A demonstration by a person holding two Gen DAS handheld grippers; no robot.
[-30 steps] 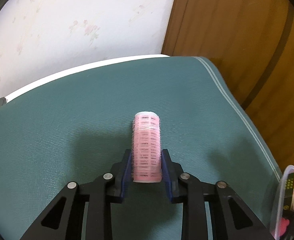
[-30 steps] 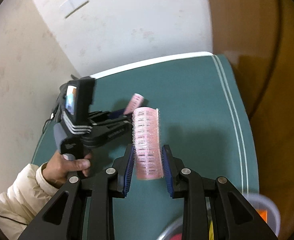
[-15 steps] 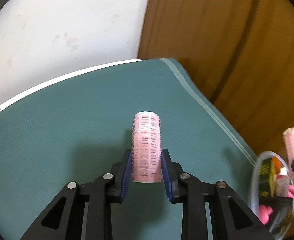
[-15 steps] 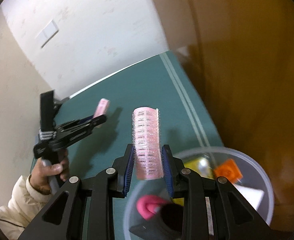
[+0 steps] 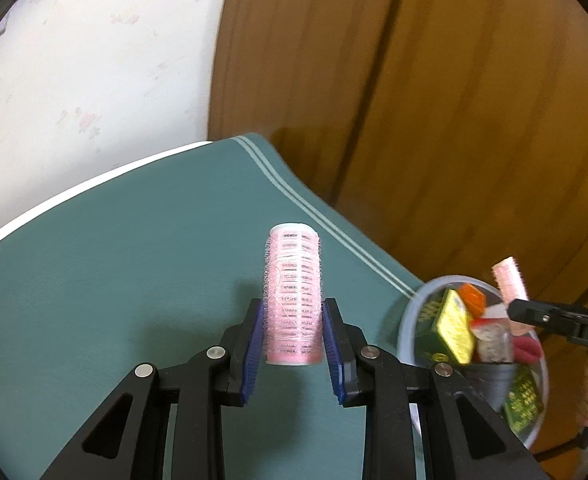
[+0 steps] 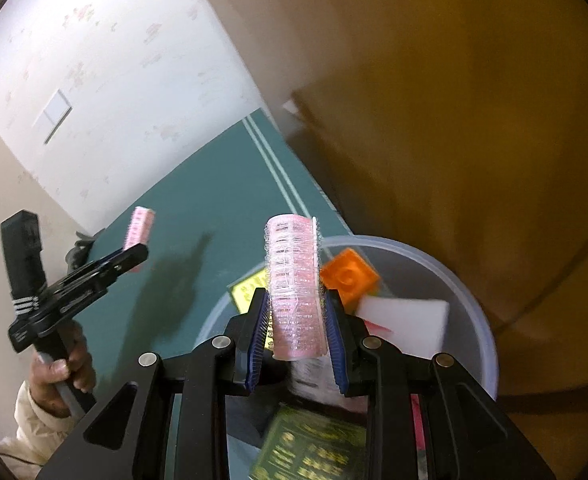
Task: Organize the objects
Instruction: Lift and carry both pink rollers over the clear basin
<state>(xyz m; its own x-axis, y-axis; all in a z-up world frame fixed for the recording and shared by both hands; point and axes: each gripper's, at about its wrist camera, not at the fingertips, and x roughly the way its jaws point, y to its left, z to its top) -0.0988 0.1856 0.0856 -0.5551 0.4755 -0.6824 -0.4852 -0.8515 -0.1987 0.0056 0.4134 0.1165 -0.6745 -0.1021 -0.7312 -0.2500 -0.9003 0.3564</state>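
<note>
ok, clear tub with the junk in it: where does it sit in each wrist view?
Left wrist: clear tub at the lower right edge, right of the left gripper.
Right wrist: clear tub lower centre-right, under the right gripper.
Shared landmark: orange block inside it.

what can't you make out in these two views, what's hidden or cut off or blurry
- Tub contents, right wrist view: the right gripper and its roller cover the middle; the green box print is blurred.
- Tub, left wrist view: its near side is hidden behind the left gripper.
- Person, both views: only a hand and sleeve show, cut off by the edge.
</note>
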